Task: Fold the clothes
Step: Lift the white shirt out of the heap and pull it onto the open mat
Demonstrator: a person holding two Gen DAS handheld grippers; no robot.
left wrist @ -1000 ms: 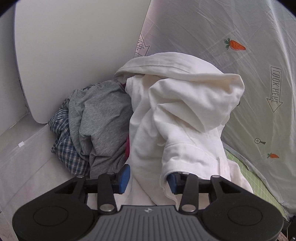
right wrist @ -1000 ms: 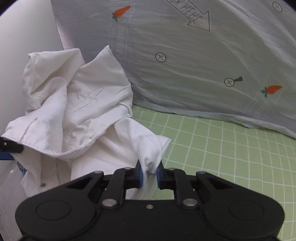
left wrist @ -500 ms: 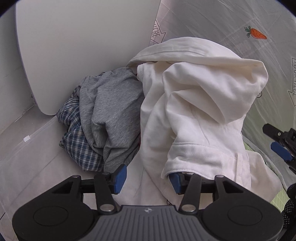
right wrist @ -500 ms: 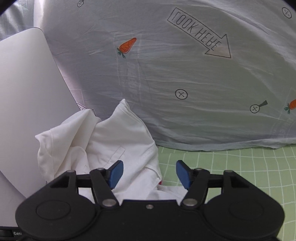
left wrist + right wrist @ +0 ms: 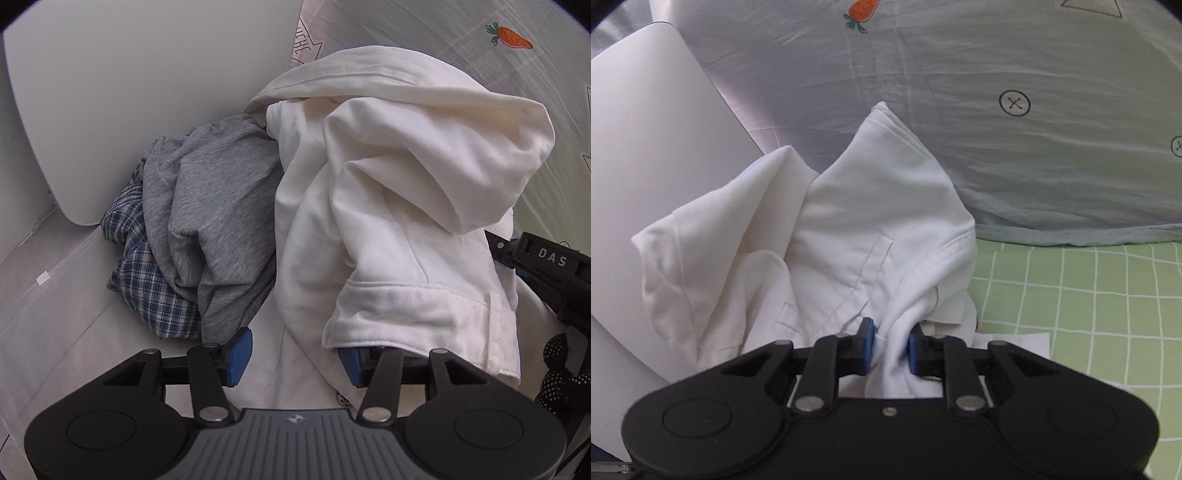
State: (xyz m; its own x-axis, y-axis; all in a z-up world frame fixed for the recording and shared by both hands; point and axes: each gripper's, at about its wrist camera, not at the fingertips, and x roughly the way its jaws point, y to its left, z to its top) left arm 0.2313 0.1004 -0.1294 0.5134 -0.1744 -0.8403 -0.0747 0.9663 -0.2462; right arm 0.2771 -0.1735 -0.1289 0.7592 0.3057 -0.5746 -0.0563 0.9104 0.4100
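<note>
A heap of clothes lies in the corner: a cream sweatshirt (image 5: 406, 184), a grey garment (image 5: 214, 206) and a blue checked shirt (image 5: 147, 280). My left gripper (image 5: 295, 360) stands open low at the front of the heap. White cloth lies between its fingers, and the right finger sits under the sweatshirt's ribbed hem. My right gripper (image 5: 892, 343) has its jaws closing, and both blue pads press a bunched fold of the white shirt (image 5: 857, 229). In the left wrist view the right gripper (image 5: 546, 273) shows at the right edge, beside the sweatshirt.
A white rounded board (image 5: 129, 74) leans behind the heap and shows as the board (image 5: 646, 147) on the left. A pale printed sheet (image 5: 960, 92) with carrots and arrows hangs behind. The green grid mat (image 5: 1089, 314) stretches to the right.
My right gripper let go of the shirt corner, opened wide, swung toward the heap and closed on another fold of the white shirt. It has come into the left wrist view. The left gripper sank slightly.
</note>
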